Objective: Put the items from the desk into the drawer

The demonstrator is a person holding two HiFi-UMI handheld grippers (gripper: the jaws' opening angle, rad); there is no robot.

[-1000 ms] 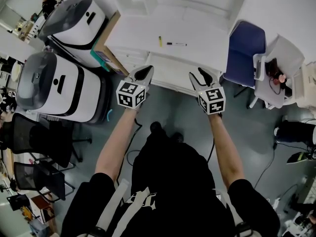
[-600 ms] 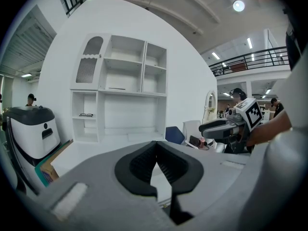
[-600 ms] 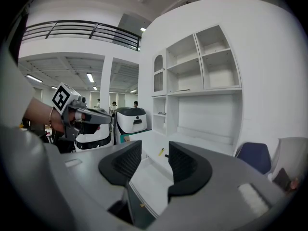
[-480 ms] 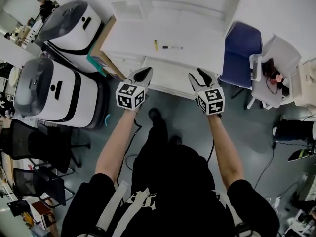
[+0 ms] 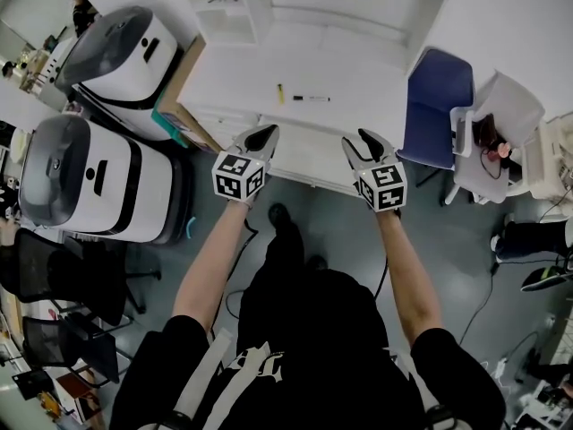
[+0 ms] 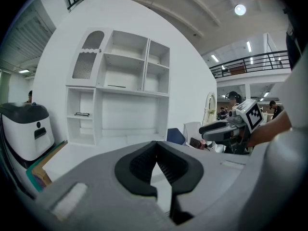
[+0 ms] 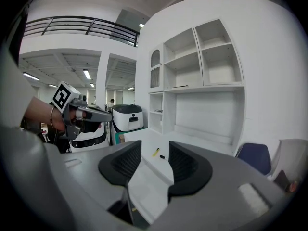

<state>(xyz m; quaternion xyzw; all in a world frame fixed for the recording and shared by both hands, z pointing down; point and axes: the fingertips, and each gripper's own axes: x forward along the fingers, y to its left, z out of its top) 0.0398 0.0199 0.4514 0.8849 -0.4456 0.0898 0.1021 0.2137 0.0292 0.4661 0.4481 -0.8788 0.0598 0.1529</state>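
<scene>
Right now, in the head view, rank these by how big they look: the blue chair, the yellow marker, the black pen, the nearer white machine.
1. nearer white machine
2. blue chair
3. black pen
4. yellow marker, shorter than the pen; both are small and thin.

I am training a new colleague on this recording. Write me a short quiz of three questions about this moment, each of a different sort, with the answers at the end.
1. True or false: the right gripper has its jaws apart, with nothing between them.
2. What lies on the white desk?
A) a yellow marker and a black pen
B) a cup and a plate
C) a pair of scissors
3. Fill in the missing word: the jaws of the left gripper are ____ (open or shut).

Key: 1 true; 2 A; 3 shut.
</scene>
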